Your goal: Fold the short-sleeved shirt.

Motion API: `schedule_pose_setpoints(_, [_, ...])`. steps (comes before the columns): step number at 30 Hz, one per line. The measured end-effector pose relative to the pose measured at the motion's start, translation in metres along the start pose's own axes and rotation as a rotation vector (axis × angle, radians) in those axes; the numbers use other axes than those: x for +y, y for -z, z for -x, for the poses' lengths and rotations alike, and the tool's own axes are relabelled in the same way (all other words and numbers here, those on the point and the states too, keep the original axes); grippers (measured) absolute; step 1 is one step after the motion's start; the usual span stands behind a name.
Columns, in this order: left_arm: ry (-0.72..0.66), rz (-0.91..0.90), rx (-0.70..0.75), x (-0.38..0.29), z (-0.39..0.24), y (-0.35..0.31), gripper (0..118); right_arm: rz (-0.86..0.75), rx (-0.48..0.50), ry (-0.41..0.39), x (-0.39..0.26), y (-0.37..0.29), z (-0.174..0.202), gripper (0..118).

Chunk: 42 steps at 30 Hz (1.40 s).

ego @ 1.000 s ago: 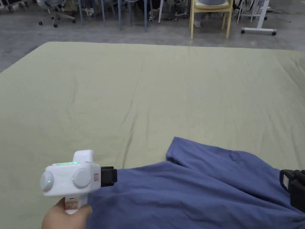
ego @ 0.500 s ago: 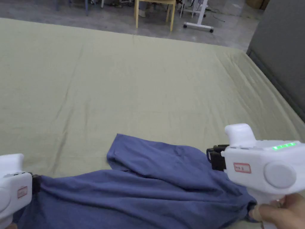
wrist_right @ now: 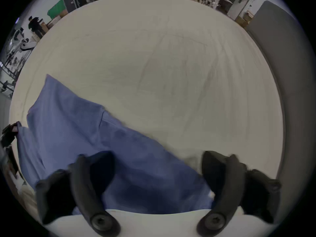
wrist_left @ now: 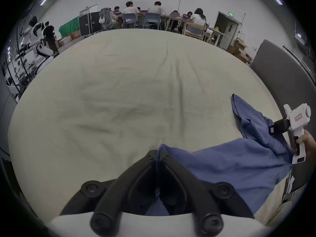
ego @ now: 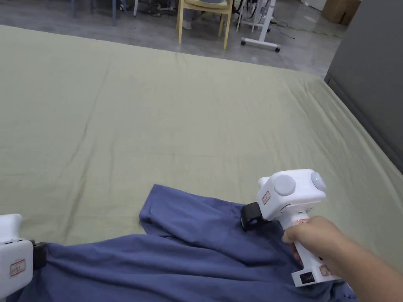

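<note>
A blue short-sleeved shirt [ego: 204, 255] lies crumpled along the near edge of the olive sheet [ego: 177, 118], one sleeve [ego: 165, 208] sticking out toward the far side. At the shirt's left end, my left gripper [ego: 39, 255] is shut on a pinch of the cloth, and its own view shows both jaws [wrist_left: 158, 152] pressed together on the blue hem [wrist_left: 222, 160]. My right gripper [ego: 247, 217] hovers over the shirt's right part, held by a hand [ego: 315, 236]. The right gripper's [wrist_right: 156, 155] jaws stand wide apart above the blue cloth [wrist_right: 136, 155], with nothing between them.
The sheet covers a large flat surface that stretches far ahead. A grey upright panel [ego: 370, 70] runs along its right edge. Beyond the far edge stand a wooden chair [ego: 204, 15] and a white wheeled stand [ego: 259, 39]. Several people [wrist_left: 153, 11] sit at tables far behind.
The head camera has swung right. My right gripper has moved left and down toward the shirt and turned on its side. The left gripper keeps its hold on the cloth.
</note>
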<state>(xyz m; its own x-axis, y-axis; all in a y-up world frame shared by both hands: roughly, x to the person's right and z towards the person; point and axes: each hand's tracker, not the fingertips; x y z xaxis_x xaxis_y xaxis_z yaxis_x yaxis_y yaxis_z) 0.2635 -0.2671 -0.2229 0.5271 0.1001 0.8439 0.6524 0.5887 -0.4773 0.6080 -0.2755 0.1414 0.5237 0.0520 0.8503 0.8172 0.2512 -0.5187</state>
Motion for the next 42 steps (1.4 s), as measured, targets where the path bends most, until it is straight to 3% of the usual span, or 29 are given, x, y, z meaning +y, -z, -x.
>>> schedule_pose_setpoints(1, [0.001,0.002,-0.001,0.000,0.000,0.000,0,-0.054,-0.011,-0.032,-0.004,-0.010,0.003,70])
schedule_pose_setpoints(3, [-0.006,0.005,0.001,0.001,0.003,0.001,0,-0.123,0.041,-0.102,-0.013,-0.024,0.013,4])
schedule_pose_setpoints(4, [-0.014,0.004,-0.004,0.002,0.004,0.001,0,-0.158,0.043,-0.114,-0.018,-0.029,0.015,4])
schedule_pose_setpoints(5, [-0.021,0.002,-0.007,0.002,0.004,0.000,0,-0.184,-0.034,-0.117,-0.025,-0.038,0.019,4])
schedule_pose_setpoints(7, [-0.023,-0.008,-0.002,0.000,0.002,-0.005,0,-0.256,0.006,-0.139,-0.039,-0.058,0.018,4])
schedule_pose_setpoints(11, [-0.097,-0.068,-0.031,-0.001,0.006,-0.033,0,-0.416,0.041,-0.039,-0.074,-0.122,0.003,4])
schedule_pose_setpoints(15, [-0.125,-0.228,-0.059,0.017,0.010,-0.101,0,-0.565,-0.055,-0.051,-0.098,-0.206,-0.024,4])
schedule_pose_setpoints(18, [-0.088,-0.327,-0.059,0.052,-0.005,-0.152,0,-0.654,-0.107,-0.041,-0.101,-0.268,-0.046,4])
schedule_pose_setpoints(21, [-0.138,-0.430,-0.218,0.106,-0.012,-0.206,0,-0.731,-0.214,-0.071,-0.092,-0.322,-0.060,4])
schedule_pose_setpoints(27, [0.026,-0.606,-0.155,0.226,-0.050,-0.305,0,-0.866,-0.346,-0.101,-0.061,-0.424,-0.072,4])
schedule_pose_setpoints(33, [0.081,-0.639,-0.060,0.335,-0.052,-0.342,0,-0.936,-0.269,0.002,0.000,-0.523,-0.100,4])
schedule_pose_setpoints(37, [0.007,-0.625,-0.056,0.371,-0.046,-0.349,0,-0.819,0.033,0.214,0.043,-0.552,-0.135,4])
schedule_pose_setpoints(38, [-0.002,-0.627,-0.060,0.375,-0.047,-0.351,0,-0.804,0.047,0.230,0.049,-0.554,-0.137,4])
schedule_pose_setpoints(41, [-0.010,-0.649,-0.076,0.388,-0.051,-0.355,0,-0.841,-0.145,0.152,0.062,-0.557,-0.124,4])
schedule_pose_setpoints(42, [-0.005,-0.652,-0.066,0.391,-0.055,-0.355,0,-0.849,-0.153,0.138,0.066,-0.557,-0.121,4])
